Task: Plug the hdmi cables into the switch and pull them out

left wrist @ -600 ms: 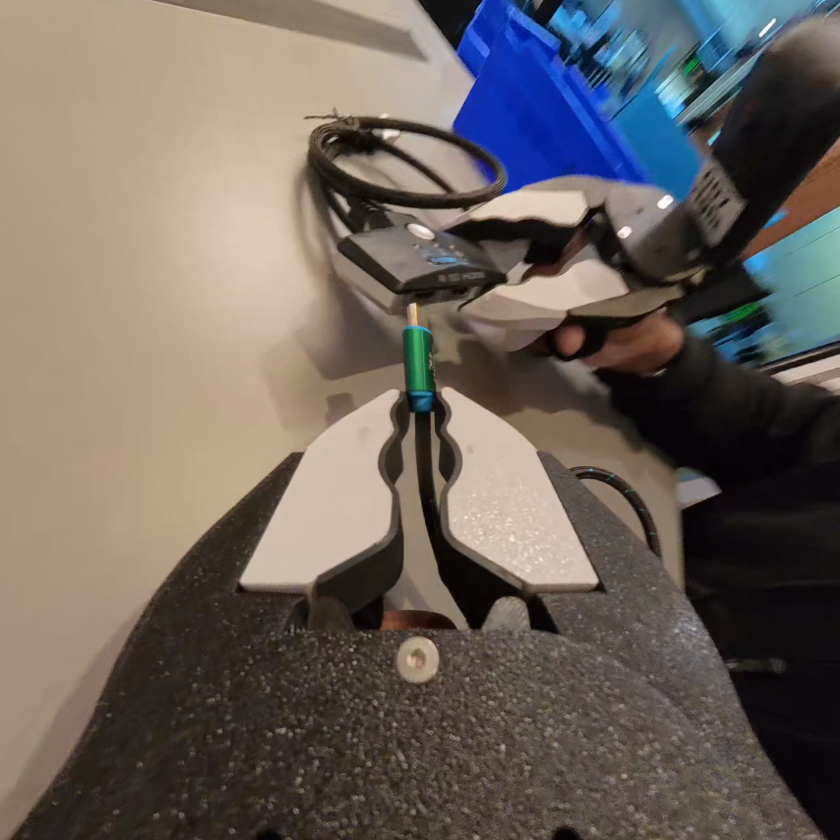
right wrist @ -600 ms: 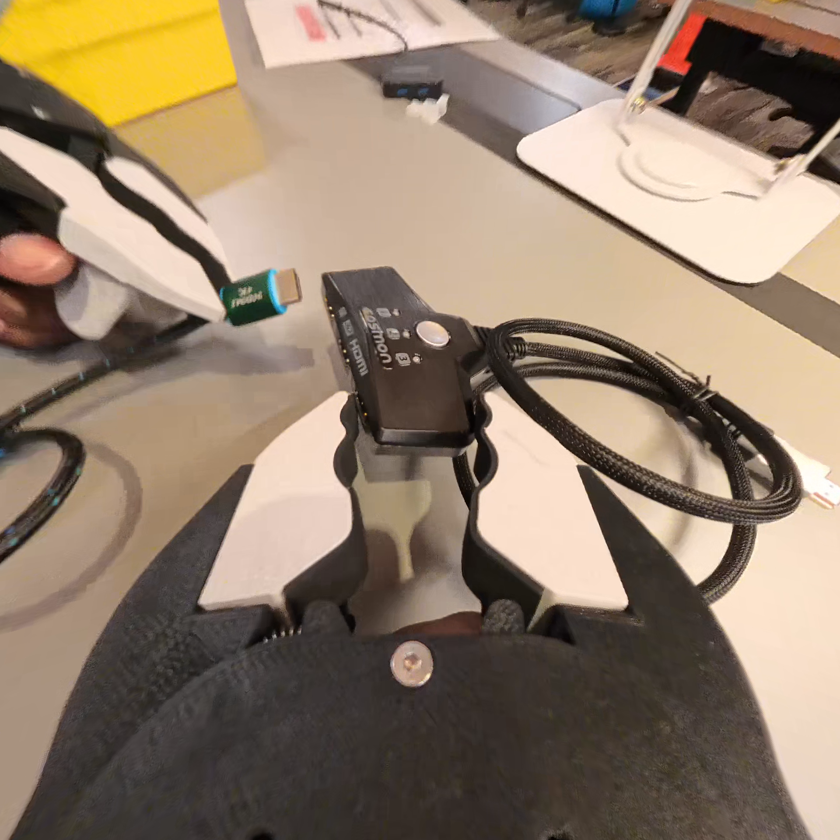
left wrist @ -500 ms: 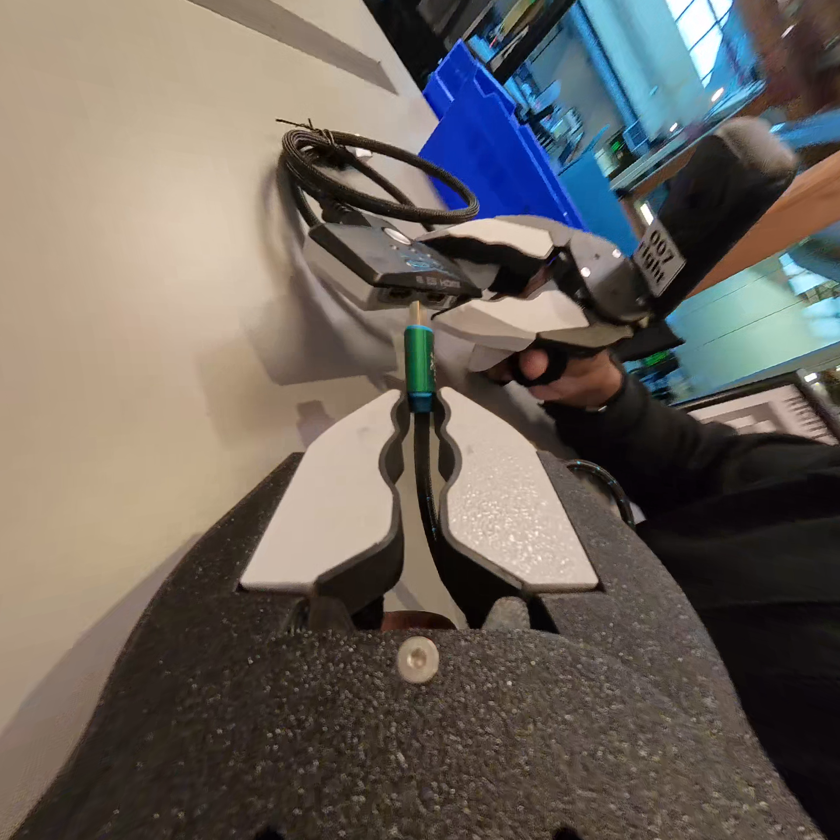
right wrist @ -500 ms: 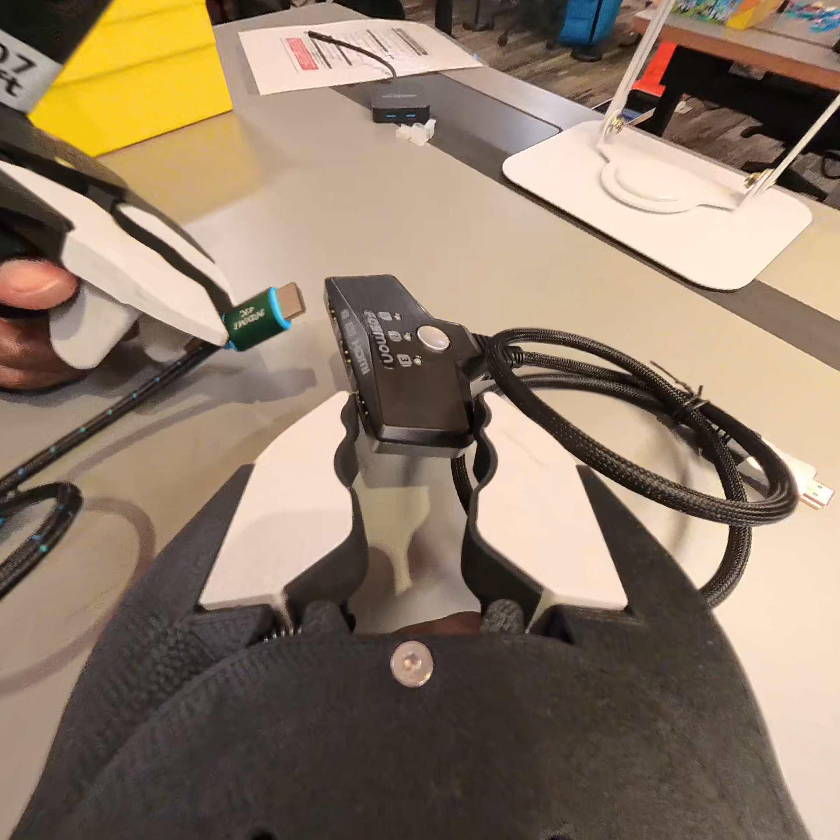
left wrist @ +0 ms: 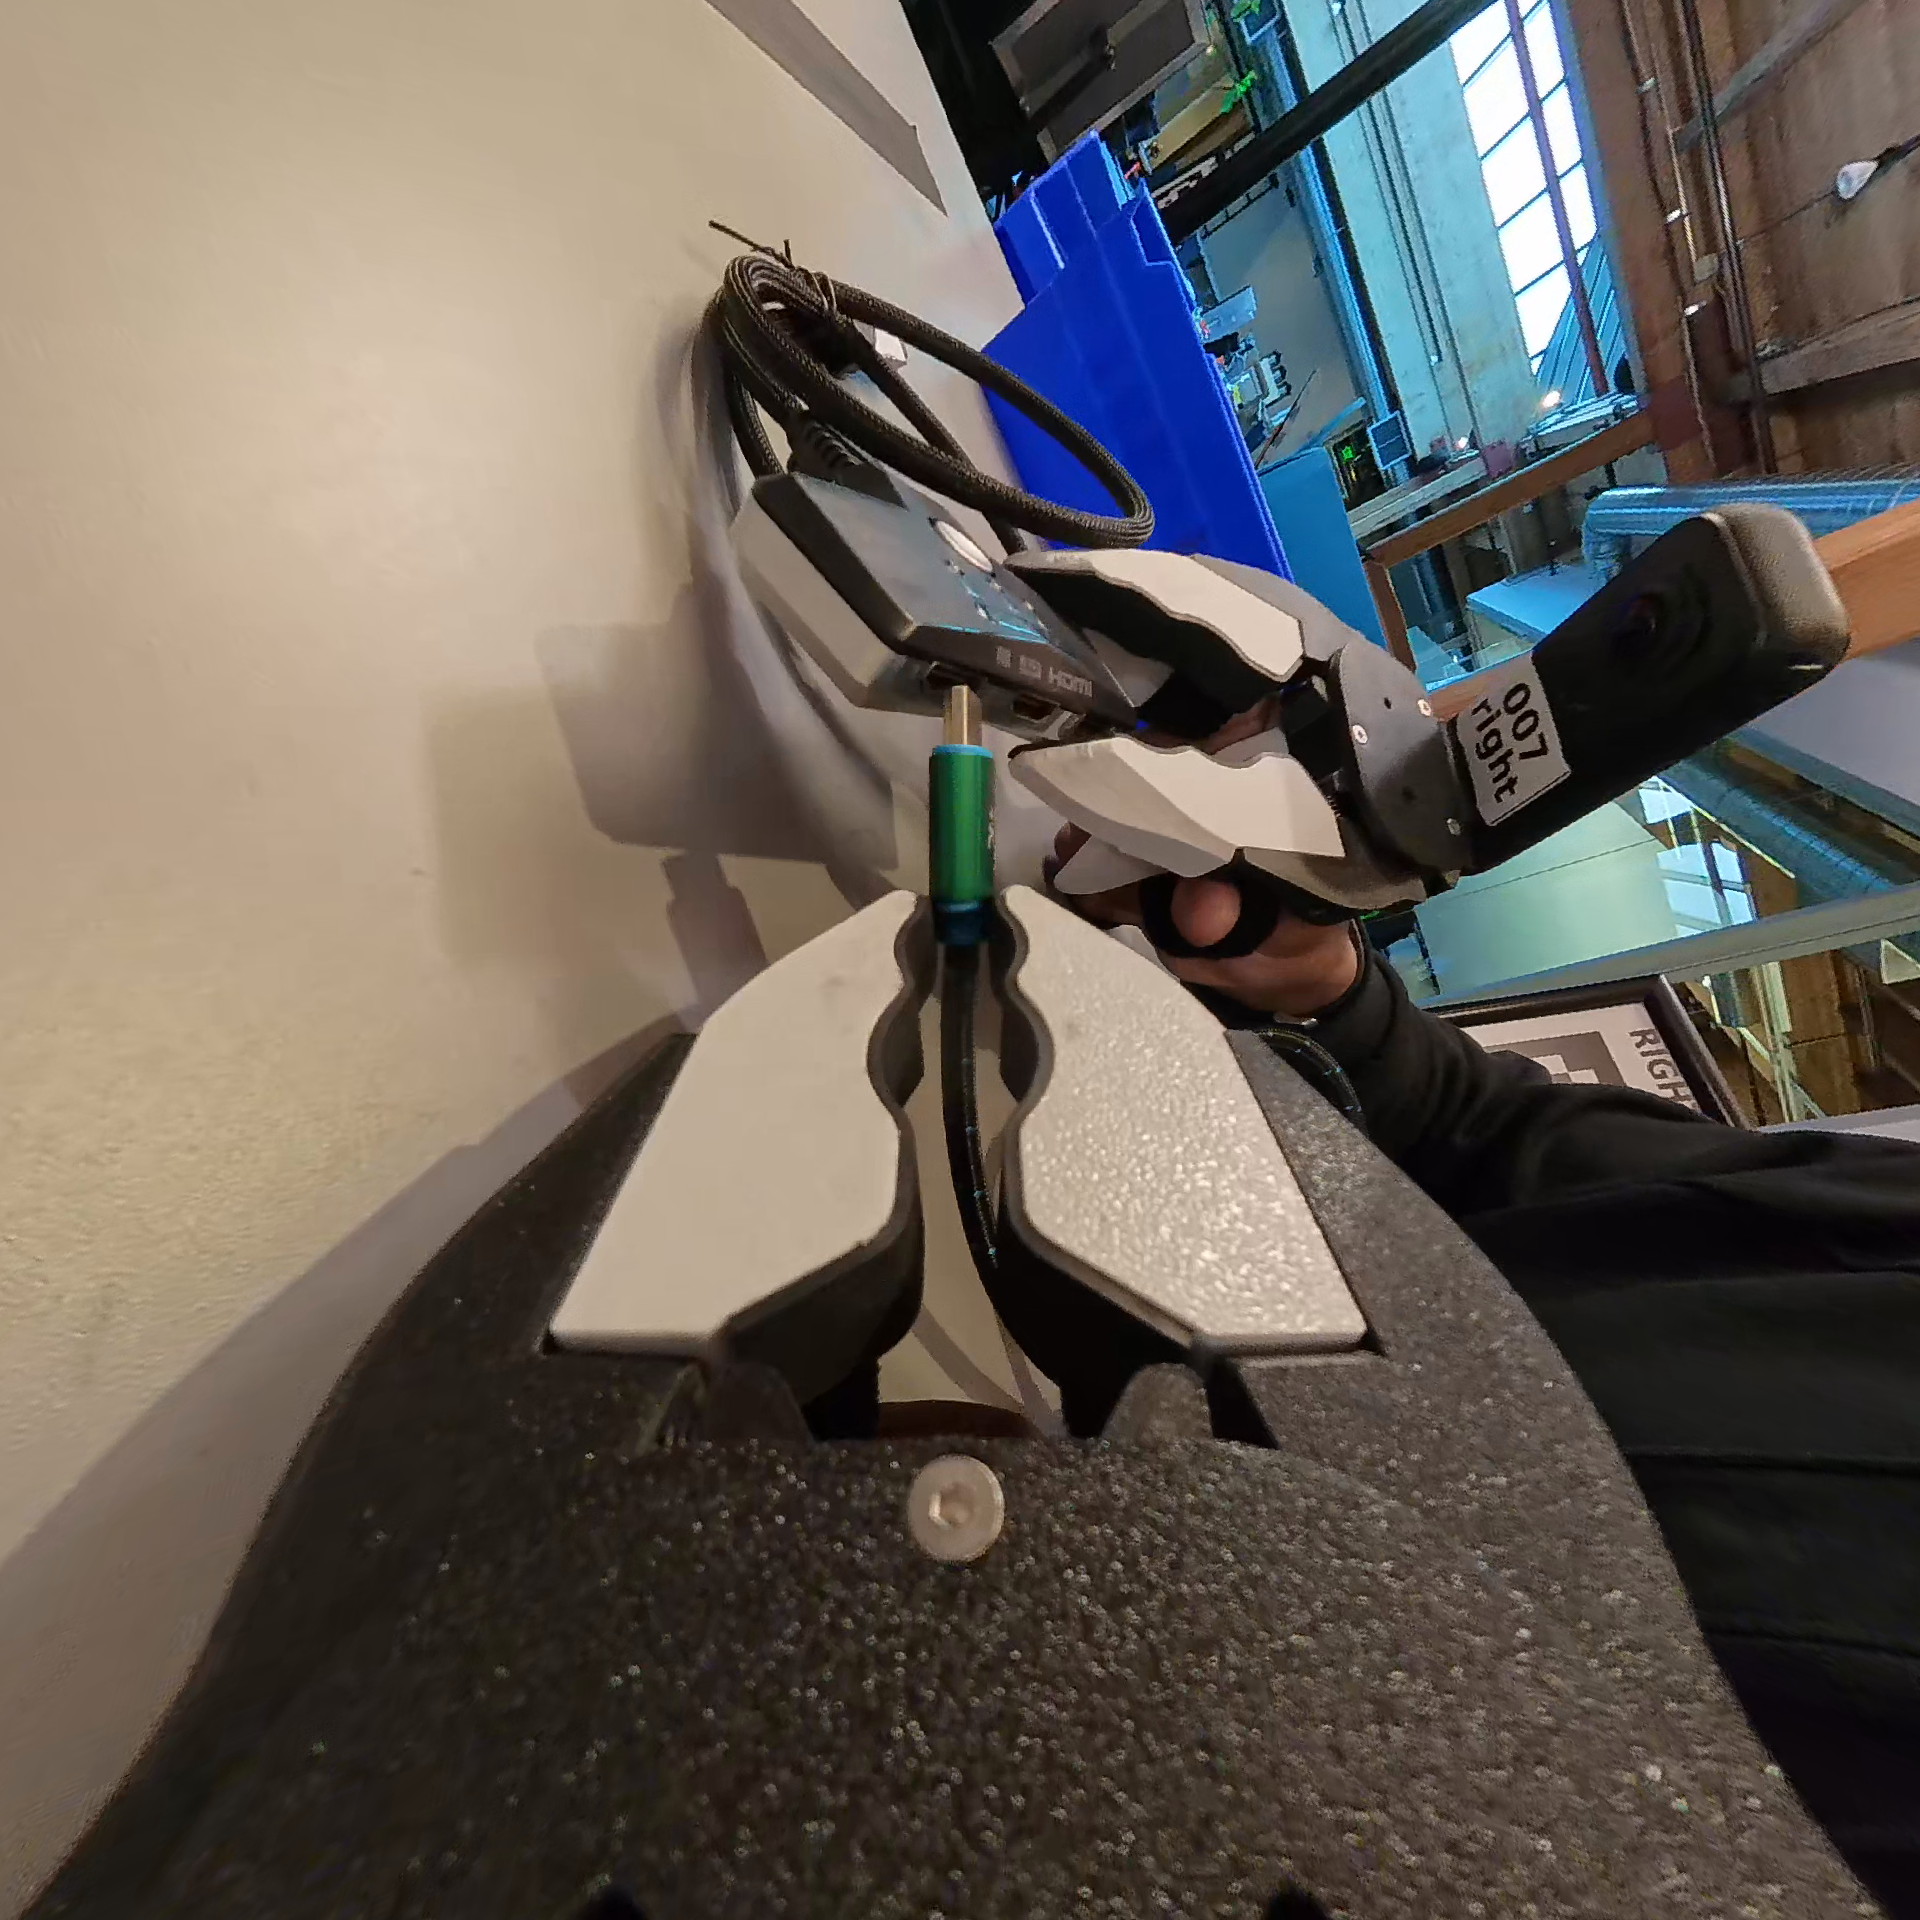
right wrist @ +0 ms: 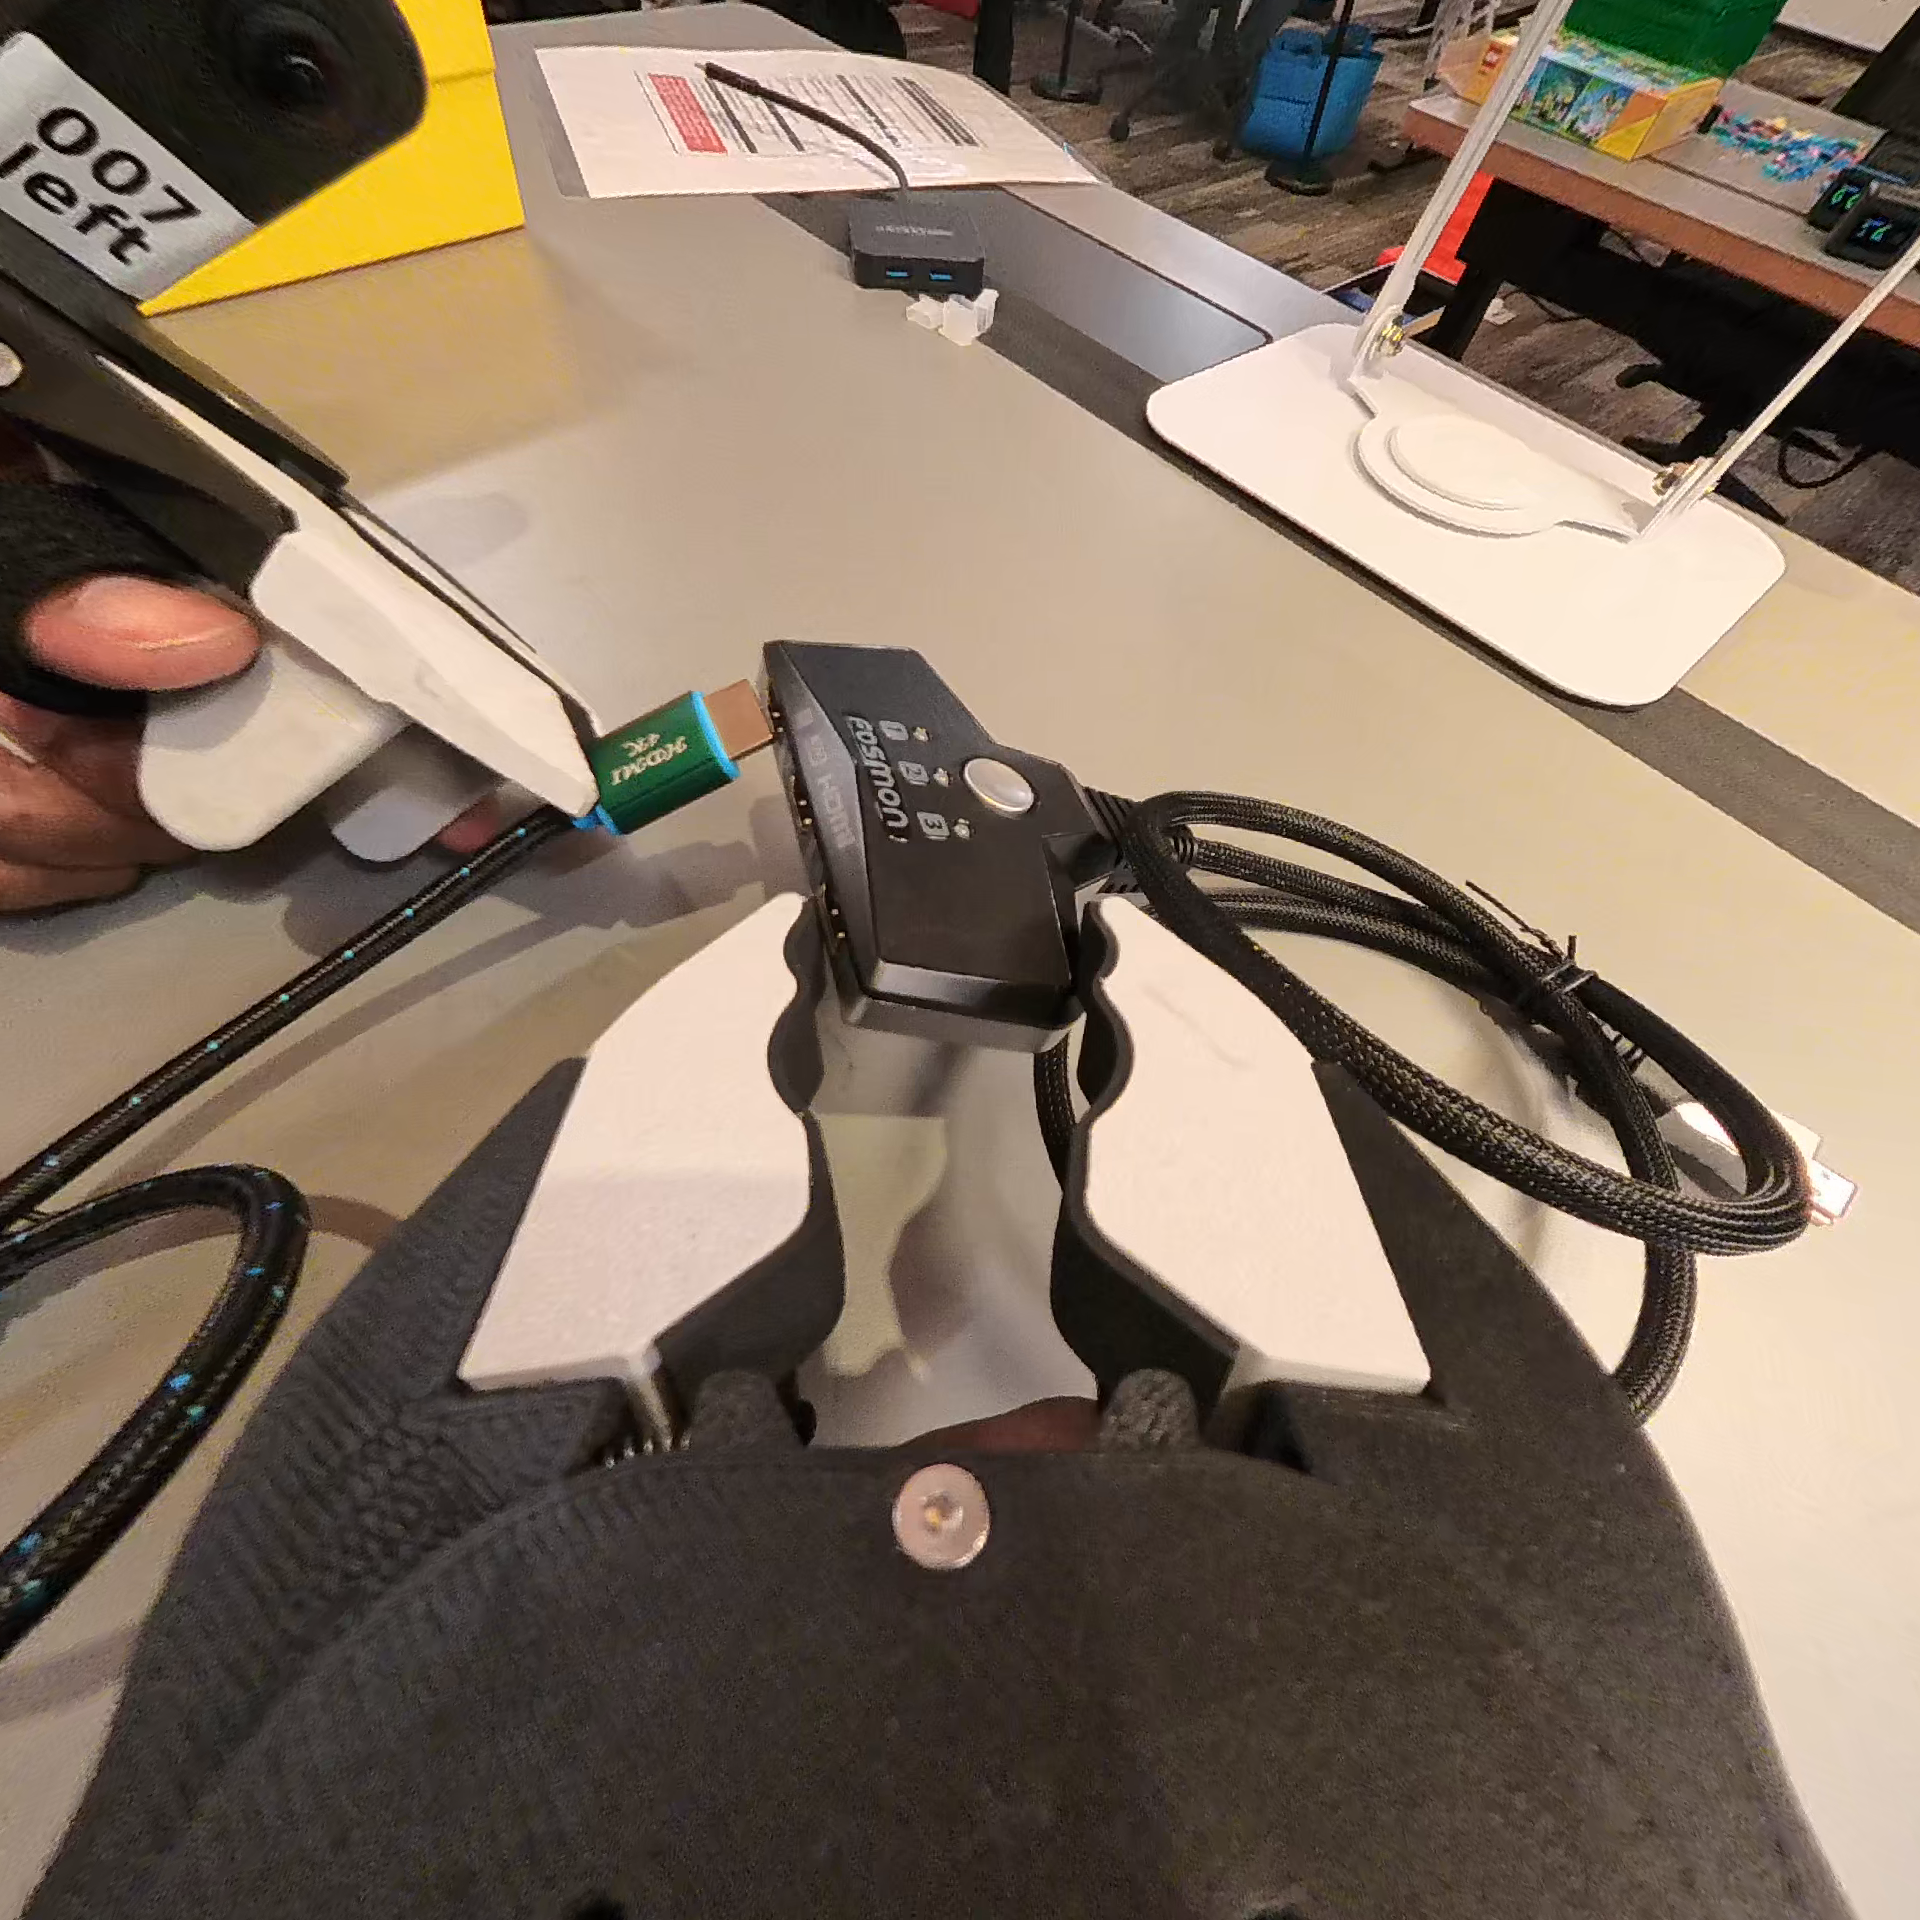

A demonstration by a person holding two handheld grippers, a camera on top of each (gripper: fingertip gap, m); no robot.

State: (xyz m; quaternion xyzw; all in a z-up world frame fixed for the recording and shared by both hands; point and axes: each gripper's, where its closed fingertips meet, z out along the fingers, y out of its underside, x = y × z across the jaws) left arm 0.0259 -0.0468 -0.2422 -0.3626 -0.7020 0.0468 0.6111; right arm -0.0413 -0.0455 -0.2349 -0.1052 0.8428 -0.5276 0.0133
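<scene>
While the left gripper (left wrist: pixel 961 914) pinches the black braided HDMI cable with blue flecks (left wrist: pixel 971 1122) just behind its plug, its two grey fingers closed almost together on the cord, the green metal plug shell with a blue collar (left wrist: pixel 958 826) sticks straight out past the fingertips. Its bare metal tip (left wrist: pixel 961 717) meets the mouth of the farthest port on the side of the flat black rectangular HDMI switch (left wrist: pixel 914 592); how deep it sits, if at all, cannot be told, since most of the tip still shows. In the right wrist view the same plug (right wrist: pixel 665 764) comes in from the left, tilted slightly upward toward the switch (right wrist: pixel 935 831).

The right gripper (right wrist: pixel 940 997) is closed on the near end of the switch, one grey finger against each long side, holding it lifted off the pale grey tabletop (right wrist: pixel 935 499). The switch has a glossy top with a round silver button (right wrist: pixel 997 781), small numbered markings and a row of ports down its left edge. A thick black braided cord, coiled and tied (right wrist: pixel 1455 997), leaves its far end and rests on the table to the right, ending in a bare metal plug (right wrist: pixel 1813 1184).

Farther back on the table lie a white flat stand base (right wrist: pixel 1507 540), a small black hub (right wrist: pixel 914 239), a printed sheet of paper (right wrist: pixel 810 114) and a yellow box (right wrist: pixel 416 177).
</scene>
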